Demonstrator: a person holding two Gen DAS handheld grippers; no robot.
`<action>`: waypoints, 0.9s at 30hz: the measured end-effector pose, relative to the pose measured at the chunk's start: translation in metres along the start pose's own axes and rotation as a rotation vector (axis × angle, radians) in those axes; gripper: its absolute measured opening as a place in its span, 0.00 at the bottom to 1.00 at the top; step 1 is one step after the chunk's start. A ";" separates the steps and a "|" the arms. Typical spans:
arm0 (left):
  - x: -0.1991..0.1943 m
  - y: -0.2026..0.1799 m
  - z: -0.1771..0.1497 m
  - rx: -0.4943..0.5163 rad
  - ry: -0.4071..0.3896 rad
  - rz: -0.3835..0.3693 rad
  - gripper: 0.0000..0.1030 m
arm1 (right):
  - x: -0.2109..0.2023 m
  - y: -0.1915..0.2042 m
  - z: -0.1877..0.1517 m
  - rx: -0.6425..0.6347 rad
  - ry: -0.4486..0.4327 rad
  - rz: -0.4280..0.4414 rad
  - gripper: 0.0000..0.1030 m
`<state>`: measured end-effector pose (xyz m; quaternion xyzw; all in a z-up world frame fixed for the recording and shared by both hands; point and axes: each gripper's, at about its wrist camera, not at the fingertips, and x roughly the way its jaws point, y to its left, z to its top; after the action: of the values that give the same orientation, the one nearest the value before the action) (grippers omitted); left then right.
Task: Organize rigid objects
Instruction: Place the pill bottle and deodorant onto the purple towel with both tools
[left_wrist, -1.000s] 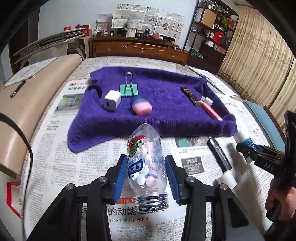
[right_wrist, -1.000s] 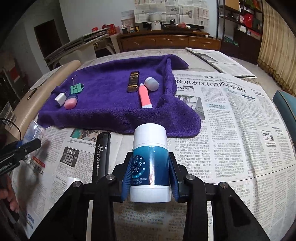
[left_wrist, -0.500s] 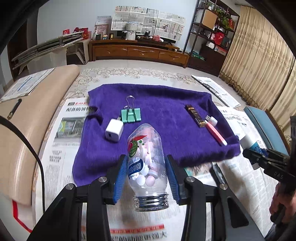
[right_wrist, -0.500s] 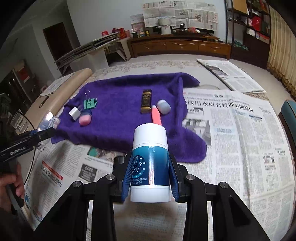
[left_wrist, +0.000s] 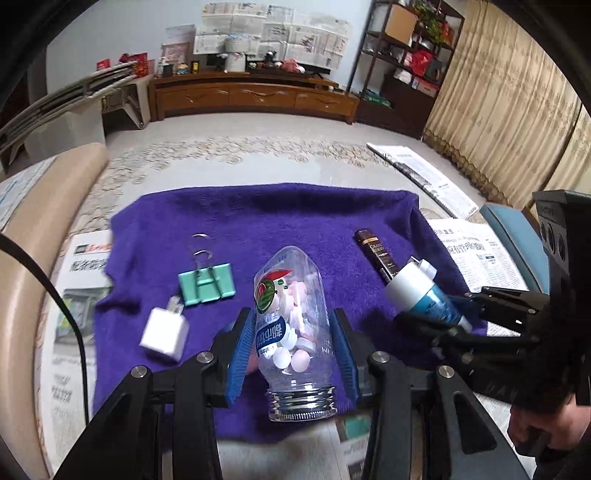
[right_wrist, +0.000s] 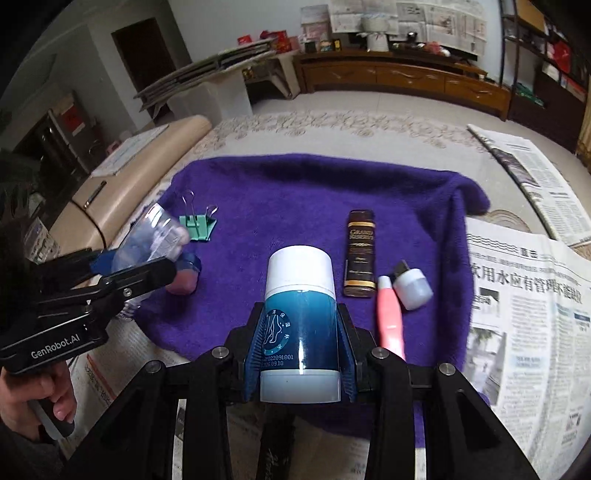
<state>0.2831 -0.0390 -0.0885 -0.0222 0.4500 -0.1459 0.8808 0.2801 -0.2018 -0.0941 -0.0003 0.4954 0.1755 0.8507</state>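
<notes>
My left gripper (left_wrist: 291, 350) is shut on a clear plastic bottle (left_wrist: 291, 317) holding pink and white tablets, above the near edge of the purple towel (left_wrist: 273, 221). My right gripper (right_wrist: 300, 350) is shut on a blue bottle with a white cap (right_wrist: 300, 317), also over the towel's near side; it shows in the left wrist view (left_wrist: 421, 295) too. On the towel lie a green binder clip (left_wrist: 207, 282), a white charger (left_wrist: 164, 332), a brown box (right_wrist: 360, 253), a pink tube (right_wrist: 389, 317) and a small pale cap (right_wrist: 412, 286). A pink object (right_wrist: 183, 282) sits under the left gripper.
Newspapers (right_wrist: 535, 295) cover the surface around the towel. A beige padded edge (left_wrist: 22, 266) runs along the left. A black item (right_wrist: 275, 454) lies under my right gripper. A wooden cabinet (left_wrist: 251, 96) and shelves (left_wrist: 406, 55) stand far behind.
Both grippers have moved forward and up from the newspaper to over the towel, each carrying its bottle. They have also come closer to each other.
</notes>
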 end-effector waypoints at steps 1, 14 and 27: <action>0.005 -0.002 0.002 0.008 0.007 0.003 0.39 | 0.006 0.001 0.001 -0.010 0.015 -0.001 0.35; 0.049 -0.011 0.020 0.085 0.095 0.057 0.39 | 0.036 0.002 0.005 -0.116 0.076 -0.032 0.35; 0.068 -0.019 0.025 0.173 0.131 0.112 0.40 | 0.038 0.012 -0.006 -0.296 0.089 -0.022 0.35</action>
<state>0.3359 -0.0787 -0.1241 0.0887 0.4928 -0.1357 0.8549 0.2884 -0.1801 -0.1272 -0.1388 0.5015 0.2372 0.8204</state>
